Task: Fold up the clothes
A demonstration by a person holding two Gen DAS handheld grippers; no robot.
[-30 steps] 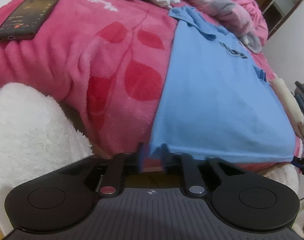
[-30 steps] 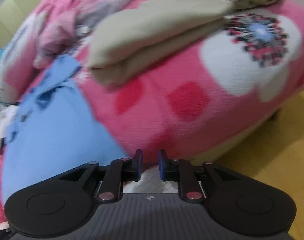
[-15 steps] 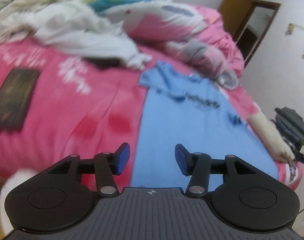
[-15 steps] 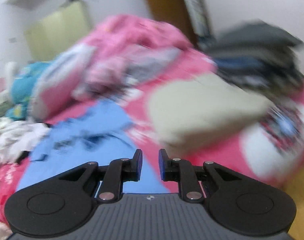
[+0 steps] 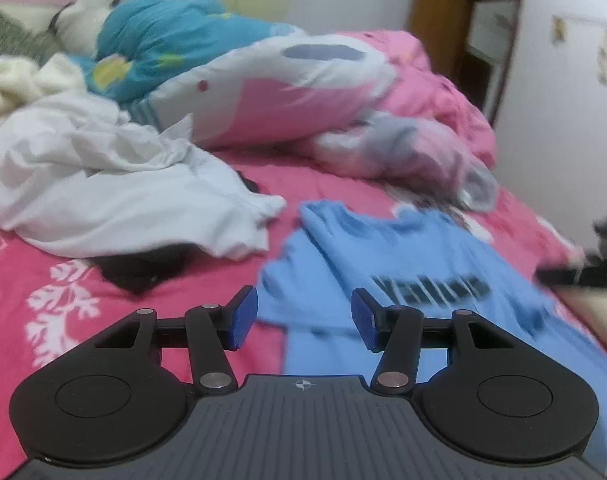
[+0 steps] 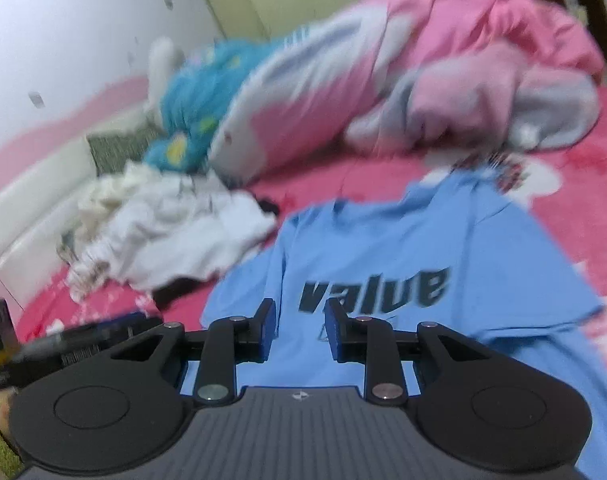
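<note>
Both wrist views look down-forward over their jaws, close above the bed (image 5: 103, 280); both share the blue T-shirt (image 5: 403, 248) and white clothes heap (image 6: 175, 232) beyond.

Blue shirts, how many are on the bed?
1. The blue shirt lies spread flat on the pink blanket, printed side up, to the right of the white clothes. More could be hidden in that pile or outside the views.
</note>
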